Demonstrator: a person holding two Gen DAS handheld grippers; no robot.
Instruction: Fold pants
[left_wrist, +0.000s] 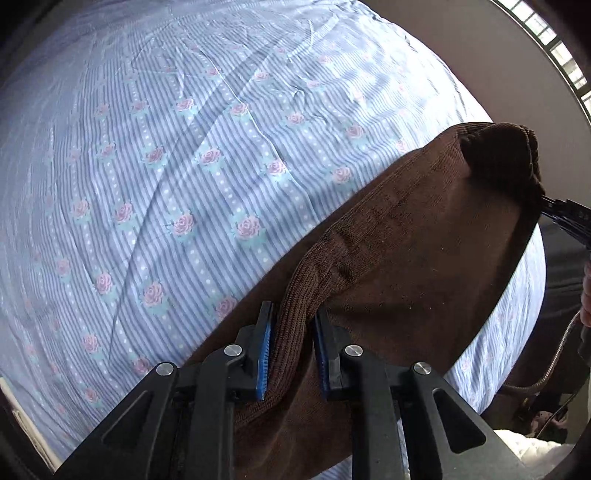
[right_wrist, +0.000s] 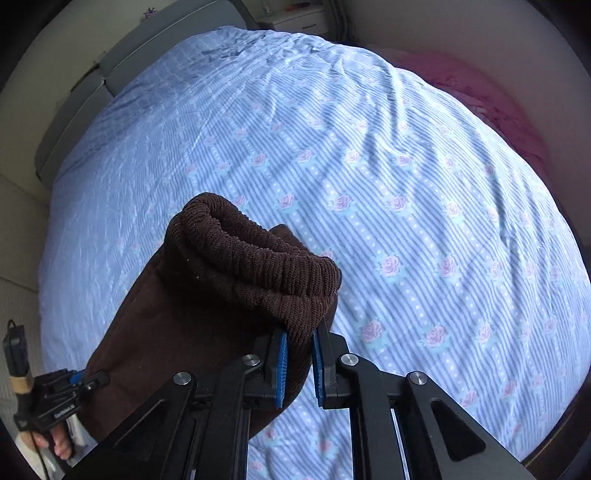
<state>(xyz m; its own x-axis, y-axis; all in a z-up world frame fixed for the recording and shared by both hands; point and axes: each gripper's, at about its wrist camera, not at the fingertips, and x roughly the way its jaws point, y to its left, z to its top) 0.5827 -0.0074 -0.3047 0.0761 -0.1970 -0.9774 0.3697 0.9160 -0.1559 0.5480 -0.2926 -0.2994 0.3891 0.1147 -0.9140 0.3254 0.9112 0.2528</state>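
Dark brown ribbed pants (left_wrist: 413, 236) hang stretched between my two grippers above a bed. My left gripper (left_wrist: 293, 317) is shut on one corner of the ribbed waistband. My right gripper (right_wrist: 299, 336) is shut on the other end, where the elastic waistband (right_wrist: 258, 254) bunches up. In the left wrist view the right gripper (left_wrist: 565, 218) shows at the far right edge, holding the cloth. In the right wrist view the left gripper (right_wrist: 88, 380) shows at the lower left, on the pants (right_wrist: 177, 325). The legs hang down out of sight.
The bed is covered by a blue striped sheet with pink roses (left_wrist: 192, 155), also in the right wrist view (right_wrist: 406, 206). A grey headboard (right_wrist: 122, 66) and a nightstand (right_wrist: 299, 20) stand at the far end. A pink blanket (right_wrist: 491, 99) lies at the bed's right side.
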